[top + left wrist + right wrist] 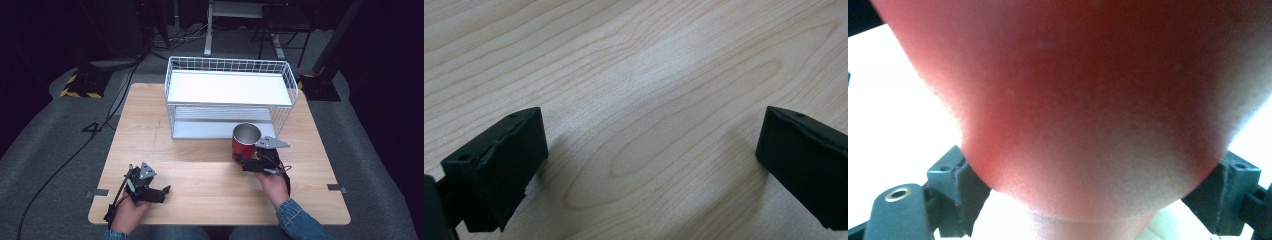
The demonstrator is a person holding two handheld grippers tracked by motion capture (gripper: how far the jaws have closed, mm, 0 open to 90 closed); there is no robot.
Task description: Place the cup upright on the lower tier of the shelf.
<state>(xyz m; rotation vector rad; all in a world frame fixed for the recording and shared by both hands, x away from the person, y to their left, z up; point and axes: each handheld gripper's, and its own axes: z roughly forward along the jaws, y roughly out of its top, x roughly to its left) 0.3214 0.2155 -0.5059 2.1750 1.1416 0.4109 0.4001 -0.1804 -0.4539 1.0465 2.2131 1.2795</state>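
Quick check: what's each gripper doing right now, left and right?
Left gripper: open, holding nothing, low over the table.
Right gripper: closed on the red cup.

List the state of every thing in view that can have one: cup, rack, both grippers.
Red cup: upright, open-topped, clamped between jaws.
Right gripper: shut on the red cup.
Left gripper: open, holding nothing, low over table.
Wire rack: upright on table, top shelf bare.

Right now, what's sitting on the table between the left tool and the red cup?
Nothing. In the high view, bare wooden table runs from the left tool to the red cup, which the right tool grips.
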